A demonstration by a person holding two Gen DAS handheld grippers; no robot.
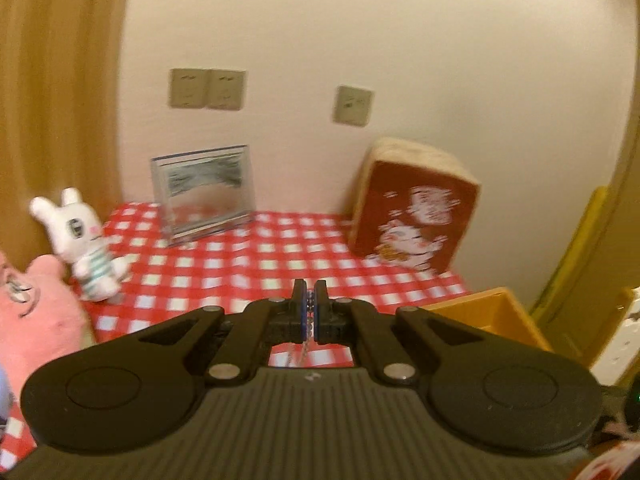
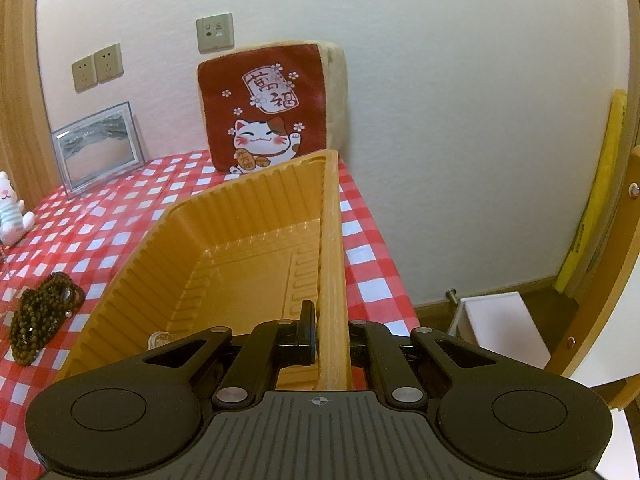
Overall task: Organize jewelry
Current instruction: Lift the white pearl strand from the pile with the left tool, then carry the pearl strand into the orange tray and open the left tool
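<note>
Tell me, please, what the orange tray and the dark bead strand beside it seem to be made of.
Orange tray: looks like thin moulded plastic, semi-glossy; its walls are ribbed and catch soft highlights. The right claw is shut on its rim.
Dark bead strand: small round brown-olive beads with a dull shine, possibly wood or stone; the view cannot settle which.

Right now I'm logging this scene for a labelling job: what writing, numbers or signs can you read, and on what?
"萬福" stands in the white seal on the red cat cushion.
The coin held by the cat on that cushion has characters too small to read.
The yellow strip against the wall has dark print, too small to read.
The wall sockets, the orange tray and the picture frame show no readable text.
</note>
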